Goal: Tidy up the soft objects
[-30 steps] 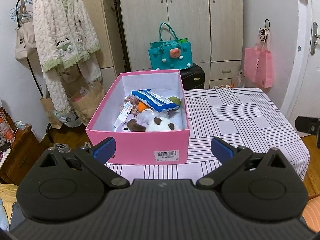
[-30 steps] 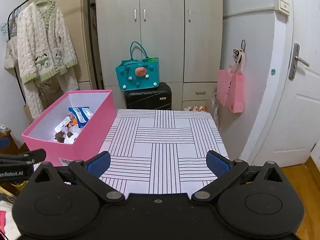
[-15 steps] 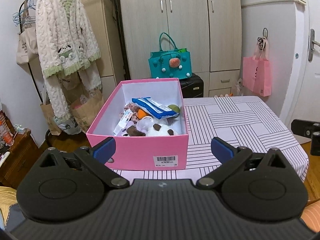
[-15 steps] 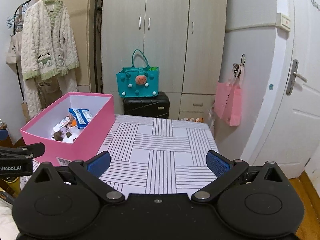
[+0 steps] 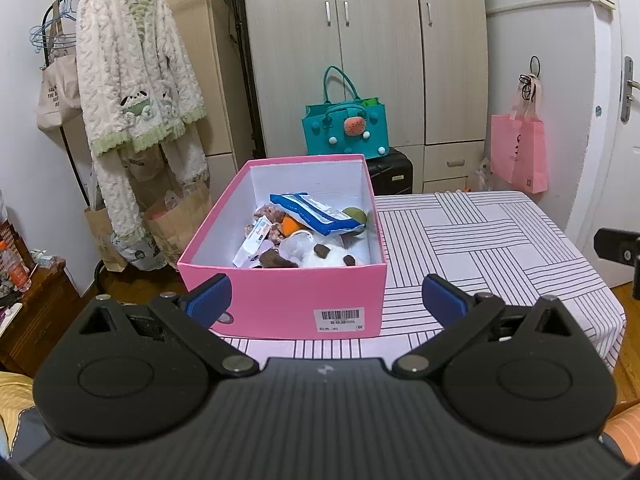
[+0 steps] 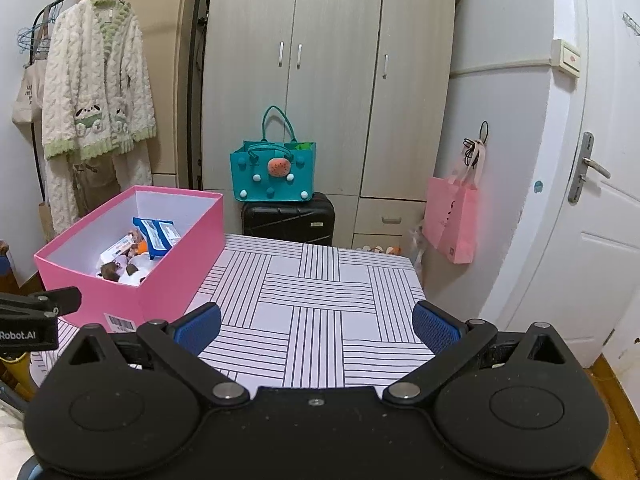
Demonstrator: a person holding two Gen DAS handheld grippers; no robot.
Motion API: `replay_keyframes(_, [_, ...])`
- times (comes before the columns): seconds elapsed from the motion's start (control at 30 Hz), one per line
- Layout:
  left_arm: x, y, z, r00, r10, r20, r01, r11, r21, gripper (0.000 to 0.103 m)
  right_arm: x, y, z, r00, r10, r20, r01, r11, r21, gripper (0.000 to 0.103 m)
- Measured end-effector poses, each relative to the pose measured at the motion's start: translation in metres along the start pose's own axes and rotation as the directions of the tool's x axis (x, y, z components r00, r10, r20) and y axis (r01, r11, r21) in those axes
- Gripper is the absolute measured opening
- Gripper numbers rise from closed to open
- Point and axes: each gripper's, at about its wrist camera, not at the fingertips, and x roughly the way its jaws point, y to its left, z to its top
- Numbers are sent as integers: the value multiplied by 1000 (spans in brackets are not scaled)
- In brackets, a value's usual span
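both tongs, left tongs (image 5: 325, 294) and right tongs (image 6: 316, 326), spread and empty before the pink box (image 5: 280, 300) of soft toys (image 5: 320, 254)

box (image 5: 280, 304) on table (image 5: 480, 240) left | toys (image 5: 320, 254) in box | suitcase (image 6: 288, 218) behind table

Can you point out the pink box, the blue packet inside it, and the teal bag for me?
pink box (image 5: 280, 308): left wrist view, on its front wall.
blue packet (image 5: 310, 213): left wrist view, on the middle of its wrapper.
teal bag (image 6: 272, 174): right wrist view, on its front panel.
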Motion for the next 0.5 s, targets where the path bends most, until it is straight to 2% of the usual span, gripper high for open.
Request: replay_keyframes(0.5, [6,5,-1,1000,-6,-30,6,1000,-13,103,3,-3,-2,1000,-10,-4,10,1000,-4,103])
